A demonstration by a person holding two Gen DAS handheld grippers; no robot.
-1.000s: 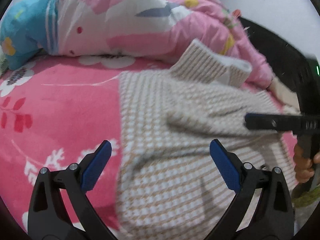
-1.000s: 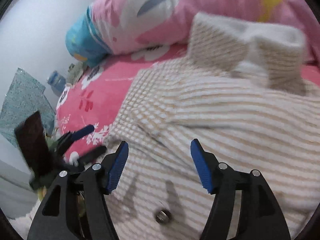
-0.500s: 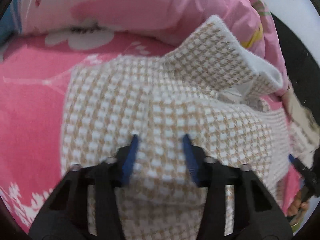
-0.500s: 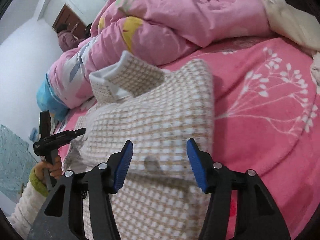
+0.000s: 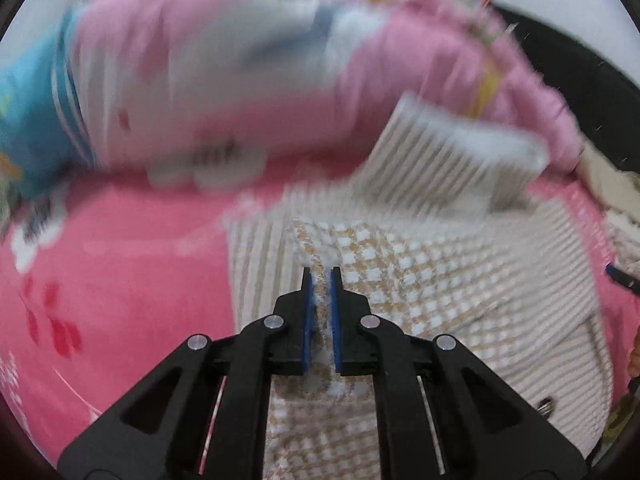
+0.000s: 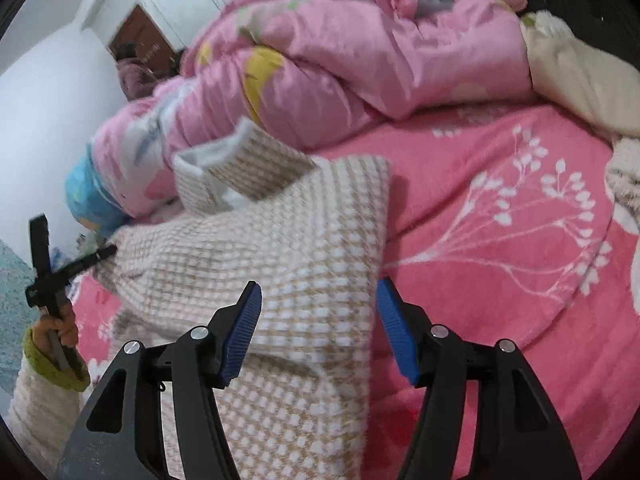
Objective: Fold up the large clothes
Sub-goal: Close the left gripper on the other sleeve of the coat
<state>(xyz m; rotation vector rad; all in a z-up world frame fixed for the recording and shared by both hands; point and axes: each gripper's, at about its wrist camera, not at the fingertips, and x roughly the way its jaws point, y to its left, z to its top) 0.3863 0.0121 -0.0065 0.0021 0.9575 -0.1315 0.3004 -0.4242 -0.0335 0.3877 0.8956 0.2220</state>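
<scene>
Pinching a fold of the checked sweater [image 5: 404, 268], left tongs [image 5: 320, 280] clamp while right tongs [image 6: 318, 300] gape above it.

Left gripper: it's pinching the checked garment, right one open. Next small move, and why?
Probably carry the pinched edge across toward the right side. The left gripper is shut on the checked garment; the right gripper is open above its far edge, holding nothing.

Right gripper [image 6: 318, 328] wide open with blue pads [image 6: 242, 332] apart, checked sweater [image 6: 280, 280] right in front and under them, pink bedsheet [image 6: 500, 240] to its right, puffy pink quilt [image 6: 360, 60] far ahead, left gripper [image 6: 108, 252] far left touching the sweater's edge
</scene>
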